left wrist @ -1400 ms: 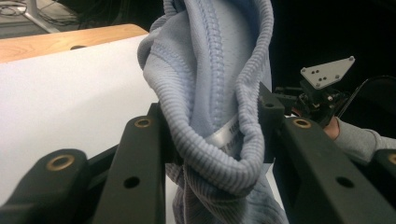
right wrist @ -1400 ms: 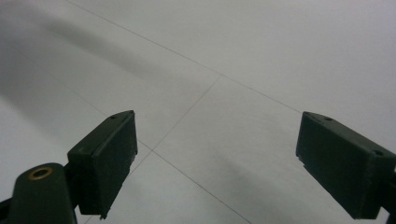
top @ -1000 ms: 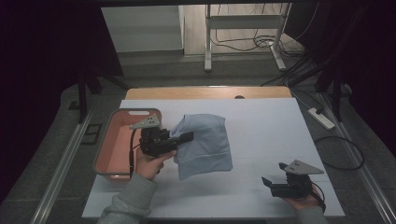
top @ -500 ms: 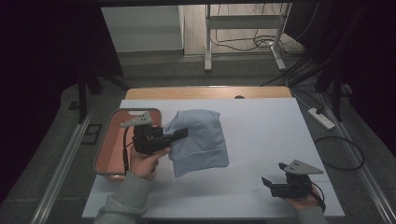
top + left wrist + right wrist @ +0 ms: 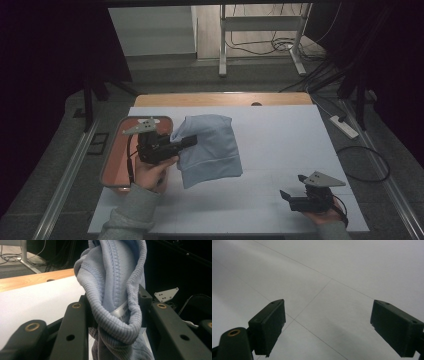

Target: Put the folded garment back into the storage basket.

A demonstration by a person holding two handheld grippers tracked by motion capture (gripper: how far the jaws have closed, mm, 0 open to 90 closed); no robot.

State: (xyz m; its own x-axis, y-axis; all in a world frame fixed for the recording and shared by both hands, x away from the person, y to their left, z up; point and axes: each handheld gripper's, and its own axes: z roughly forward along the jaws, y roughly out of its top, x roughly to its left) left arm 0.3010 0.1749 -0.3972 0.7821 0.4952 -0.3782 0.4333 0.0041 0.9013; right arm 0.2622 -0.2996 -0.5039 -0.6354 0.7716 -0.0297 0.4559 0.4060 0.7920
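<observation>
Left gripper [image 5: 187, 141] is clenched on our light blue garment [image 5: 210, 150], ribbed hem bunched between the jaws, rest of the cloth draped on the white table [image 5: 280, 135] just beside the orange tray [image 5: 116, 165]. Right gripper [image 5: 327, 327] sits idle near our table edge, jaws spread wide, nothing in them. Risk as we see it: grip is only on a hem fold, so a fast lift could let it slip out, or the trailing fabric drags and snags on the tray rim

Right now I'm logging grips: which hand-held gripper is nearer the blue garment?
Left. The left hand-held gripper clamps the blue garment; the right hand-held gripper sits apart, open.
</observation>
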